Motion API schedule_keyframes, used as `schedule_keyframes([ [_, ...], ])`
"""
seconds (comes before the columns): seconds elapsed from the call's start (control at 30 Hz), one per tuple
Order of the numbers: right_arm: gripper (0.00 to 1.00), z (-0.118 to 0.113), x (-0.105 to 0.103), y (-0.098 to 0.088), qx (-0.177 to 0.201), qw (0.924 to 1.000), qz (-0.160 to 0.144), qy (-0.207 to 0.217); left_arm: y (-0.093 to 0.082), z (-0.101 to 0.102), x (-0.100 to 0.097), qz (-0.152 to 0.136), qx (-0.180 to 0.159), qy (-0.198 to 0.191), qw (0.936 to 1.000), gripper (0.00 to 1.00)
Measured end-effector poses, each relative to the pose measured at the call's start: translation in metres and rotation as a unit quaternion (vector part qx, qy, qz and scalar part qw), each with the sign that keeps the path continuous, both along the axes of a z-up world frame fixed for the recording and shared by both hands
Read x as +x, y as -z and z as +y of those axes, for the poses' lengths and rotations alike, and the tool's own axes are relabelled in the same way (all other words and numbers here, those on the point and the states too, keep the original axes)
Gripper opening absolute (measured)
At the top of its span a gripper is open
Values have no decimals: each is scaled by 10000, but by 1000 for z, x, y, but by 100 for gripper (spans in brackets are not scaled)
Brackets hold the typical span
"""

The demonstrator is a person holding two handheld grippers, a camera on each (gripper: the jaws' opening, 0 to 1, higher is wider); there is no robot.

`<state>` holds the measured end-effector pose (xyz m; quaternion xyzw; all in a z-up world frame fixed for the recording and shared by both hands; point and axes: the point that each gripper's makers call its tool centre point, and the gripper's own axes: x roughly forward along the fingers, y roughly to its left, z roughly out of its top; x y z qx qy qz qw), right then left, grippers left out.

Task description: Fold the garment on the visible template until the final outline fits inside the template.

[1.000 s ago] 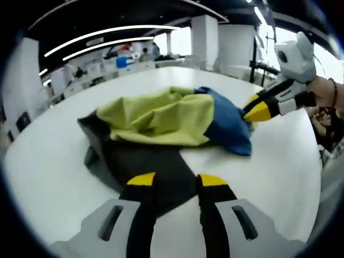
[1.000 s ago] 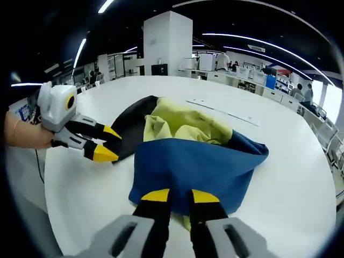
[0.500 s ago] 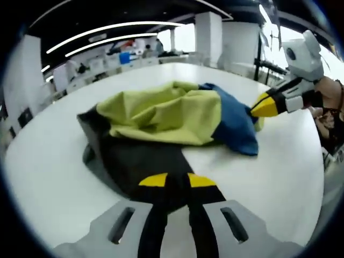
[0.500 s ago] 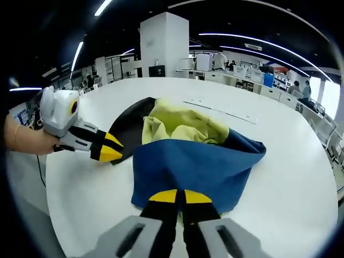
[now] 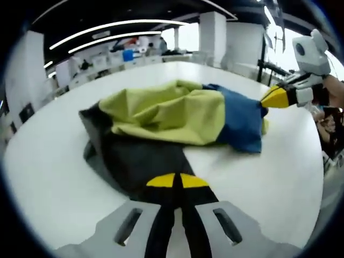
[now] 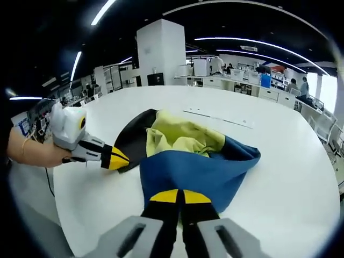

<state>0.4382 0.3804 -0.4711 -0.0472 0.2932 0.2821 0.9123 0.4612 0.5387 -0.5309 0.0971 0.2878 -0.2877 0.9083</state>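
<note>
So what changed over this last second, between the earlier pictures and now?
Both grippers closed. The left gripper, open a second ago, now pinches the black part of the crumpled yellow, blue and black garment. The right gripper shut on its blue edge. The garment stayed bunched on the white table.

Left gripper (image 5: 177, 180): jaws closed, yellow tips together, pinching the black edge of the garment (image 5: 177, 115). Right gripper (image 6: 180, 196): jaws closed on the garment's blue edge. Each gripper is held at the opposite end of the garment. A hand (image 6: 32, 155) grips the left gripper body.
</note>
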Motion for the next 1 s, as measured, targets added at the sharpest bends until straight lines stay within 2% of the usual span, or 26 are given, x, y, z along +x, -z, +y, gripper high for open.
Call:
schedule_keyframes([
  [0.13, 0, -5, 2, -8, 81, 9999, -15, 142, -1, 8, 0, -87, 327, -34, 9994, 0],
  [0.3, 0, -11, 4, -15, 112, 9997, -61, 219, -14, 14, 0, -138, 144, -133, 9997, 0],
  [0.5, 0, -27, 14, -29, 178, 9986, -145, 471, -31, 27, 1, -334, 194, -200, 9991, 0],
  [0.63, 0, -44, 23, -41, 43, 9980, -262, 572, -46, 39, 1, -427, 131, -247, 9987, 0],
  [0.73, 0, -60, 31, -47, -126, 9972, -349, 649, -57, 51, 1, -550, 263, -207, 9979, 0],
  [0.87, 0, -79, 39, -51, -350, 9956, -401, 773, -65, 64, -1, -593, 345, -241, 9974, 0],
  [1.0, 0, -103, 47, -53, -574, 9929, -414, 958, -69, 78, -3, -584, 325, -433, 9968, 0],
])
